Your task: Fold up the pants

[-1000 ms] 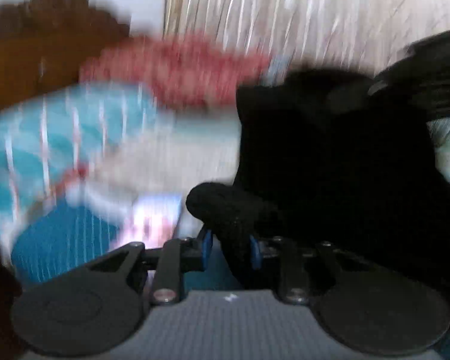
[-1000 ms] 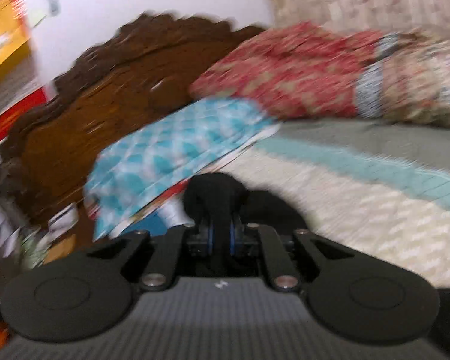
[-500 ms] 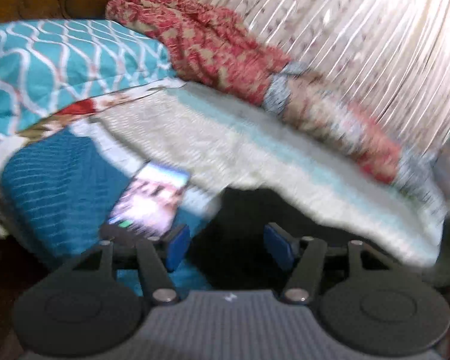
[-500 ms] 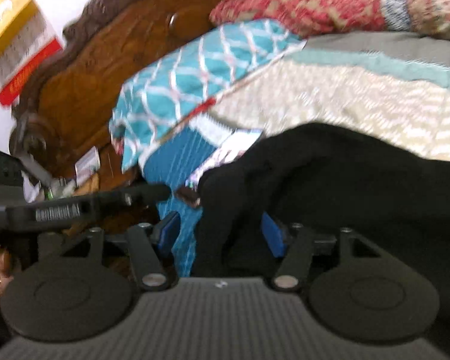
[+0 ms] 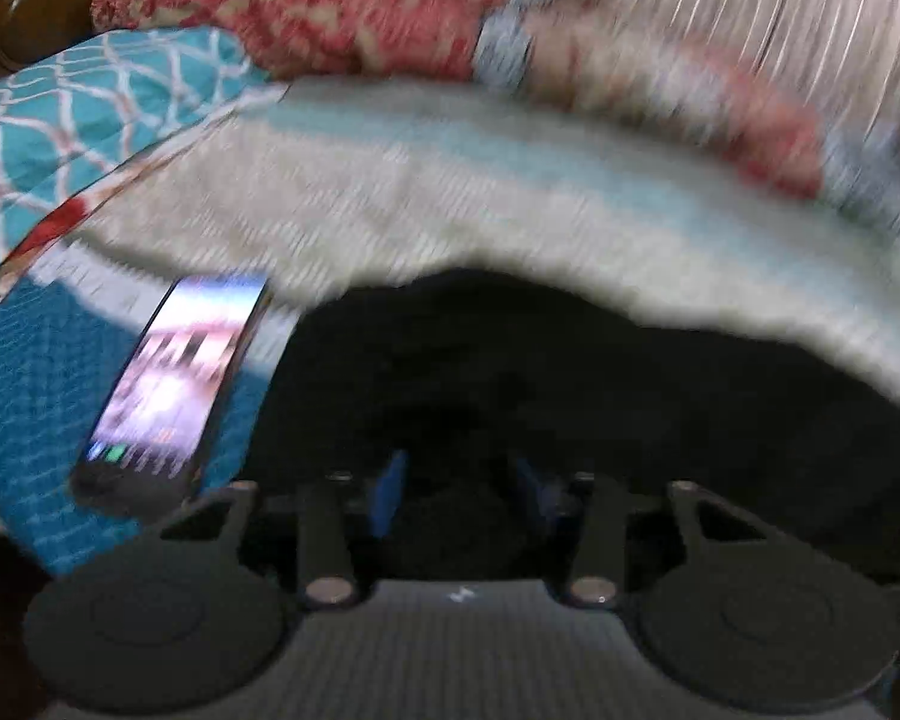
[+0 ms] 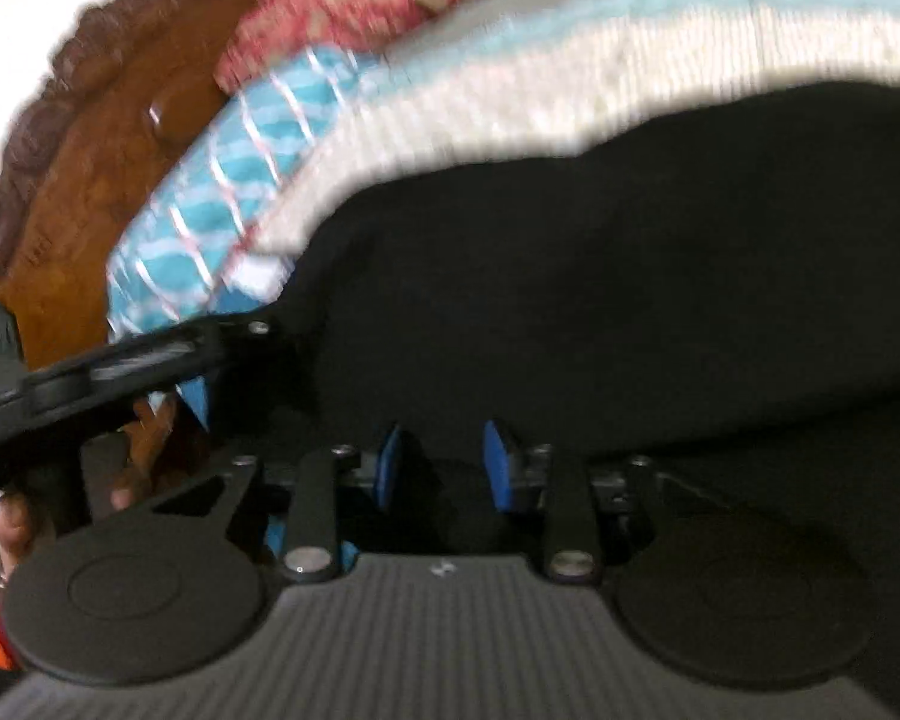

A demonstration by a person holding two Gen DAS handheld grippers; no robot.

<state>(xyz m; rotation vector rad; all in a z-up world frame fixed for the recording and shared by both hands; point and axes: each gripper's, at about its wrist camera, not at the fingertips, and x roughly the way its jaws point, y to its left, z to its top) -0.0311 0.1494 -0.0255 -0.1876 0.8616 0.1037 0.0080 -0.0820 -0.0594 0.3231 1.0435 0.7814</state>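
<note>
Left wrist view: both sets of fingers (image 5: 459, 495) (image 6: 447, 468) just closing around black pants (image 5: 570, 396), grip unclear, cannot tell; phone (image 5: 168, 396) left of fingers could snag, slide off bed (image 5: 510, 198).

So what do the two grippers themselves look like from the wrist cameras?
Both match. The left gripper and right gripper each have two blue finger pads on black link arms with silver pivot screws. Behind them sits a grey ribbed body with a small white mark, flanked by two round black discs. No cables show, and any sleeve is too blurred to tell.
</note>
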